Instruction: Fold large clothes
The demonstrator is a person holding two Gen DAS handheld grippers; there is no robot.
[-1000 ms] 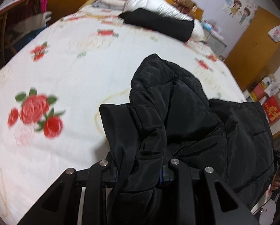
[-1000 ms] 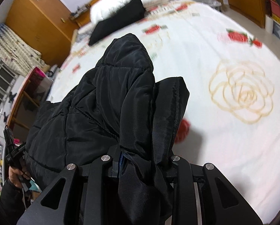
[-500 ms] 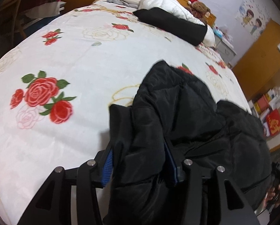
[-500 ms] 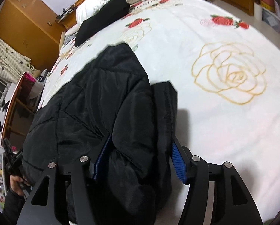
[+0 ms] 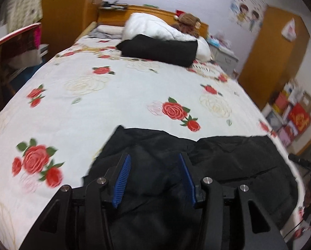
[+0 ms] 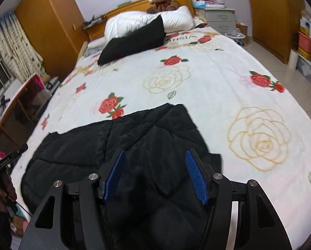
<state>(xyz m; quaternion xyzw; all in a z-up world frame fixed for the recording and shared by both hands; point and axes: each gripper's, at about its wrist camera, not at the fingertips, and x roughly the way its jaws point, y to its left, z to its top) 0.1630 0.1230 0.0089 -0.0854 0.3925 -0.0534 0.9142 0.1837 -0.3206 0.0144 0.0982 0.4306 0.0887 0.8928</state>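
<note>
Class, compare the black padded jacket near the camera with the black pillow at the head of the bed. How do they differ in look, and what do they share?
The black padded jacket lies spread flat at the near end of the bed; the black pillow lies plump at the far end, leaning on white bedding. The jacket shows quilted seams and creases; the pillow looks smooth. Both are black and lie on the rose-printed cover.

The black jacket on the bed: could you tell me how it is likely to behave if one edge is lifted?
The black jacket looks quilted and puffy, so it is probably light for its bulk. It lies creased and slumped on the bedspread, so a lifted edge would likely droop. Its faint sheen suggests smooth fabric that may slide off the pads.
</note>
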